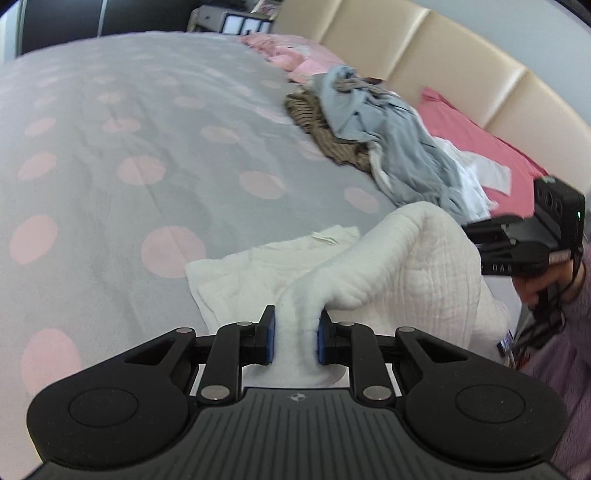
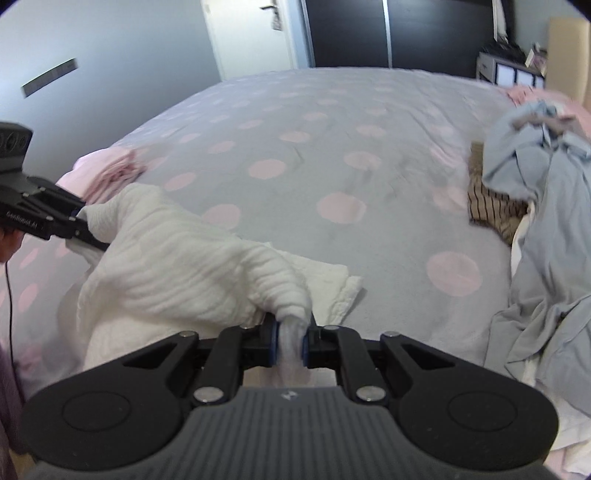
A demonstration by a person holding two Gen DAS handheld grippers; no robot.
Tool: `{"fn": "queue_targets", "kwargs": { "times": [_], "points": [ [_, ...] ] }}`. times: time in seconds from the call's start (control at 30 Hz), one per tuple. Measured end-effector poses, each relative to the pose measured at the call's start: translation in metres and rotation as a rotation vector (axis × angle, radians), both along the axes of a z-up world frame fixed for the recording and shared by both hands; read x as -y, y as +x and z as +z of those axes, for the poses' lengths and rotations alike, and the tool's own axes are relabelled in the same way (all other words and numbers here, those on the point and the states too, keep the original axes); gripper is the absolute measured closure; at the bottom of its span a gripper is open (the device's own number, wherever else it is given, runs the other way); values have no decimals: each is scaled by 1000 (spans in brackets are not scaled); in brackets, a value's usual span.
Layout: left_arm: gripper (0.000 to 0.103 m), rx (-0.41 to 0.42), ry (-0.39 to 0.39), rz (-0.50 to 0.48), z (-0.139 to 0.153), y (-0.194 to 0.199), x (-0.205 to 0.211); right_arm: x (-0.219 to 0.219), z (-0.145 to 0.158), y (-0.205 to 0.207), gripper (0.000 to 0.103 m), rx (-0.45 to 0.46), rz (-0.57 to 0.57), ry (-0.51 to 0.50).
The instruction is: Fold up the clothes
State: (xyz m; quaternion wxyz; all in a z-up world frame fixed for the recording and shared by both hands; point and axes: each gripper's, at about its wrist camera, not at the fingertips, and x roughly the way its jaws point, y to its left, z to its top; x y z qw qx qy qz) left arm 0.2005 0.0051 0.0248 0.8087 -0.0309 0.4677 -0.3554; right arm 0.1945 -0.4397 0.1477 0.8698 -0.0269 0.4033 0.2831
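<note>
A white textured garment [image 1: 406, 258] lies at the near edge of the bed, partly lifted; it also shows in the right wrist view [image 2: 177, 266]. My left gripper [image 1: 296, 338] is shut on a bunched corner of it. My right gripper [image 2: 290, 345] is shut on another corner. The lifted cloth hangs in a ridge between the two grippers, while its far part rests flat on the bedspread [image 2: 332, 280]. Each gripper shows in the other's view: the right one [image 1: 472, 236] and the left one [image 2: 79, 218].
The bed has a grey bedspread with pink dots [image 1: 129, 147]. A pile of grey-blue, striped brown and white clothes [image 1: 388, 140] lies near the beige headboard [image 1: 443, 55], by pink pillows [image 1: 480, 144]. A folded pink item [image 2: 114, 166] sits at the bed's left edge. Dark wardrobe [image 2: 369, 33] beyond.
</note>
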Motion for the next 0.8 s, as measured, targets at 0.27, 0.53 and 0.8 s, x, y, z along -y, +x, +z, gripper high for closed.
{"fn": "queue_targets", "kwargs": {
  "times": [0.27, 0.53, 0.8],
  "points": [
    [64, -89, -25, 146, -35, 35, -5, 8, -36, 38, 68, -108, -189, -23],
    [52, 14, -54, 328, -7, 20, -35, 36, -6, 26, 58, -40, -347, 12],
    [51, 30, -56, 301, 7, -51, -25, 33, 9, -28, 58, -65, -321, 181]
  ]
}}
